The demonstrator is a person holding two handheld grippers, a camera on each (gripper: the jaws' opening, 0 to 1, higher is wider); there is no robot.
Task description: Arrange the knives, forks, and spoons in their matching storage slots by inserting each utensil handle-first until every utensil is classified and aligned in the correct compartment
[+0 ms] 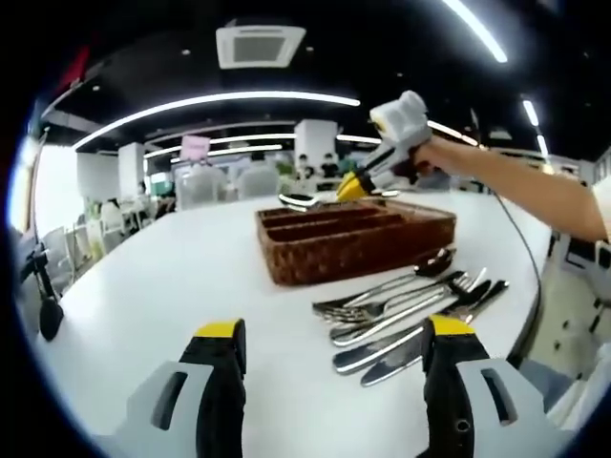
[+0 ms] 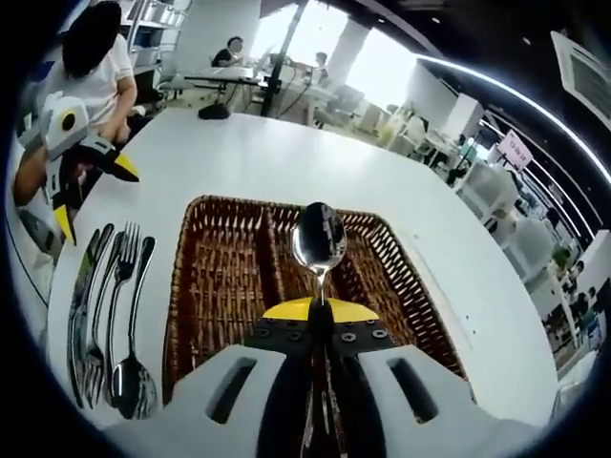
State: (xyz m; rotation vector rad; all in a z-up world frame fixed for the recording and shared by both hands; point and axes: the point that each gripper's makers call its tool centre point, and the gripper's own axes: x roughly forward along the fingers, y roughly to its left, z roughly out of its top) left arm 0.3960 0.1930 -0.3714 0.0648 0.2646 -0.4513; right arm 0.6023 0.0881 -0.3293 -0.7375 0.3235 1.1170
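Holding: right gripper (image 2: 321, 307) pinching a spoon (image 2: 319, 239) by its handle, bowl forward, above the wicker tray (image 2: 218, 286)
Left gripper (image 1: 329, 348): jaws spread, nothing in them, hovering over the table (image 1: 191, 258)
Remaining: cutlery pile (image 1: 410, 305) on the table just beside the tray
Next, I reckon: pick one compartment, line the spoon along its slot, lower handle-first, clear the dividers before letting go

Left gripper view: low over the white table (image 1: 172, 286), facing the wicker tray (image 1: 353, 243) side-on from well back. Right gripper view: steeply downward, close above the wicker tray (image 2: 205, 286). Shared: tray, loose cutlery (image 1: 410, 310) (image 2: 110, 315), tabletop.
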